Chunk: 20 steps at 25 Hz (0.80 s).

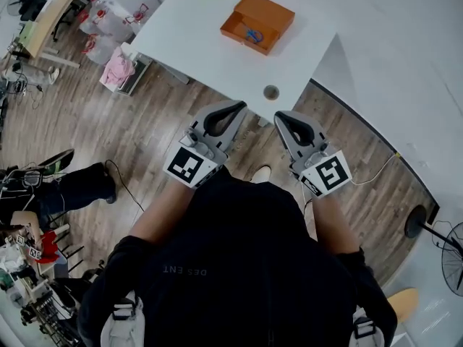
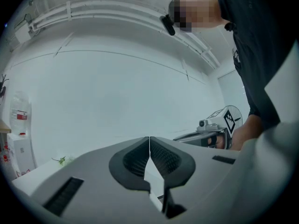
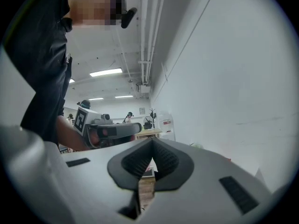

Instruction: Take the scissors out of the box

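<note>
Where wood floor point(image 1: 145, 114) meets it, white table point(image 1: 195, 42) bears box point(image 1: 271, 13).

Bright, even indoor light is falling across my head view, and the white rectangular table point(image 1: 202, 42) is glaring, nearly shadowless. Long ceiling strip lamps point(image 3: 106, 72) are glowing in my right gripper view. Both gripper views are bending into black corners, with my grey plastic right gripper point(image 3: 152, 143) blurring close to the lens.
</note>
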Each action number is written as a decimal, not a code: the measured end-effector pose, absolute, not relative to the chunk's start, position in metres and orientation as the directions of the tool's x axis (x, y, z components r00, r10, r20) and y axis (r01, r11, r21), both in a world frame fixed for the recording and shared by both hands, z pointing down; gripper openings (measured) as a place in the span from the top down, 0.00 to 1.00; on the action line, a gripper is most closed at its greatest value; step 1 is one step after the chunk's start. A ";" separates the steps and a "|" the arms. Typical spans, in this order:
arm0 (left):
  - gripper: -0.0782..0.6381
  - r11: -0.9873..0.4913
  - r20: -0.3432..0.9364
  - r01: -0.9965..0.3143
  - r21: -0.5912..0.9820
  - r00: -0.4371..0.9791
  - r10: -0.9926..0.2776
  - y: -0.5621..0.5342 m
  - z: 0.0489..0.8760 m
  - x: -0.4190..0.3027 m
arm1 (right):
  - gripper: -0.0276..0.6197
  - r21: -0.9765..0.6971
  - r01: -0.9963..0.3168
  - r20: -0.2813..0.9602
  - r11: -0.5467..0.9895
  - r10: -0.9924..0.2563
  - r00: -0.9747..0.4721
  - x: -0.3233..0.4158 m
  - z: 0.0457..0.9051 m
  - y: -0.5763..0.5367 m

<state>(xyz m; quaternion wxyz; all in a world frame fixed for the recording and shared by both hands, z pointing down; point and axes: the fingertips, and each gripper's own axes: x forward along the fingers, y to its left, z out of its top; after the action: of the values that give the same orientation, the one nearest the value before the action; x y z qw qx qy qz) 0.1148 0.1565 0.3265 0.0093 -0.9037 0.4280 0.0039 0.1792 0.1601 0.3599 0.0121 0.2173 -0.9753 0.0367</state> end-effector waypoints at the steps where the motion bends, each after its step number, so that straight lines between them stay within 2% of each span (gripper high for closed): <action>1: 0.86 -0.640 -0.006 -0.768 -0.020 0.640 -0.769 0.151 0.330 0.111 | 0.96 -0.065 -0.432 0.043 0.900 -0.430 -0.902 0.176 0.361 0.155; 8: 0.86 -0.710 -0.023 -0.704 0.002 0.710 -0.704 0.092 0.343 0.067 | 0.96 -0.050 -0.484 0.098 0.874 -0.478 -0.873 0.123 0.374 0.104; 20: 0.86 -0.858 0.015 -0.513 0.038 0.858 -0.513 -0.033 0.355 -0.056 | 0.94 -0.065 -0.679 0.210 0.731 -0.656 -0.725 -0.007 0.401 -0.013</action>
<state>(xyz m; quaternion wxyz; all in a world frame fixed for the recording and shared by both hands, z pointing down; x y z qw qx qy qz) -0.0558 -0.0335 0.3555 -0.0203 -0.9637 0.2661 -0.0020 -0.0070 -0.0130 0.4007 0.0867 0.3603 -0.9262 0.0689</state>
